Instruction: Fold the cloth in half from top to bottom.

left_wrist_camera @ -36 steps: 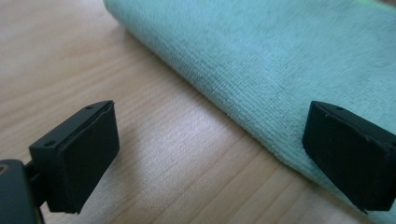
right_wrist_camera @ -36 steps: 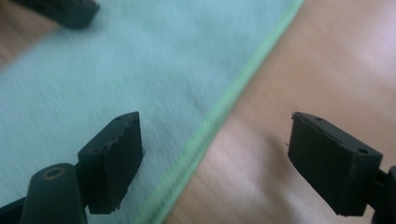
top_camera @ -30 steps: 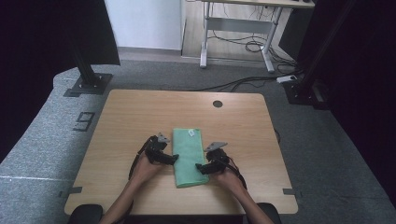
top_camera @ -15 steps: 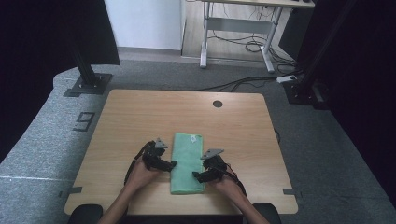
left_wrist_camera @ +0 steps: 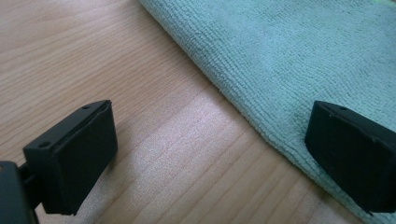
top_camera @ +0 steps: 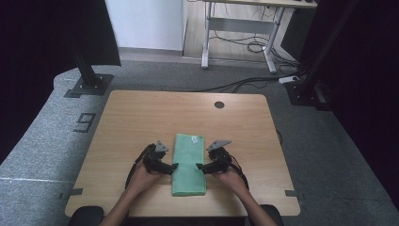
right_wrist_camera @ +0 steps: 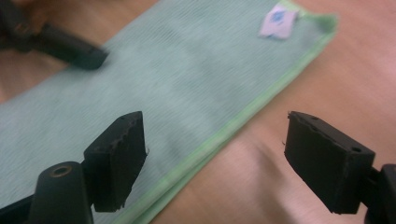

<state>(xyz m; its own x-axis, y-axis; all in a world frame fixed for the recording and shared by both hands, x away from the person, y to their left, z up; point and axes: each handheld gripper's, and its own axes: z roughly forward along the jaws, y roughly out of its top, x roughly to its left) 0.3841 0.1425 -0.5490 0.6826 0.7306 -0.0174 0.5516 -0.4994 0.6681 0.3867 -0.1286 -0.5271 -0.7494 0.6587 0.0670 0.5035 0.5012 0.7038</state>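
A folded green towel (top_camera: 189, 164) lies flat on the wooden table (top_camera: 141, 117), its long side running away from the person. A small white tag (right_wrist_camera: 278, 21) sits at its far end. My left gripper (top_camera: 170, 167) is at the towel's left edge, open, one jaw over the wood and the other over the green towel (left_wrist_camera: 299, 56). My right gripper (top_camera: 201, 166) is at the towel's right edge, open, its jaws straddling the hemmed border of the towel (right_wrist_camera: 177, 79). Nothing is held. The left gripper's fingertip (right_wrist_camera: 79, 56) shows across the towel in the right gripper view.
A round cable hole (top_camera: 219, 104) is at the table's far middle. Black stands (top_camera: 87, 70) and another black stand (top_camera: 310, 80) rise off the floor beyond the table's far corners. Bare wood surrounds the towel.
Both grippers have slid back toward the person along the towel's two long edges, and the towel has shifted slightly nearer. Both remain open.
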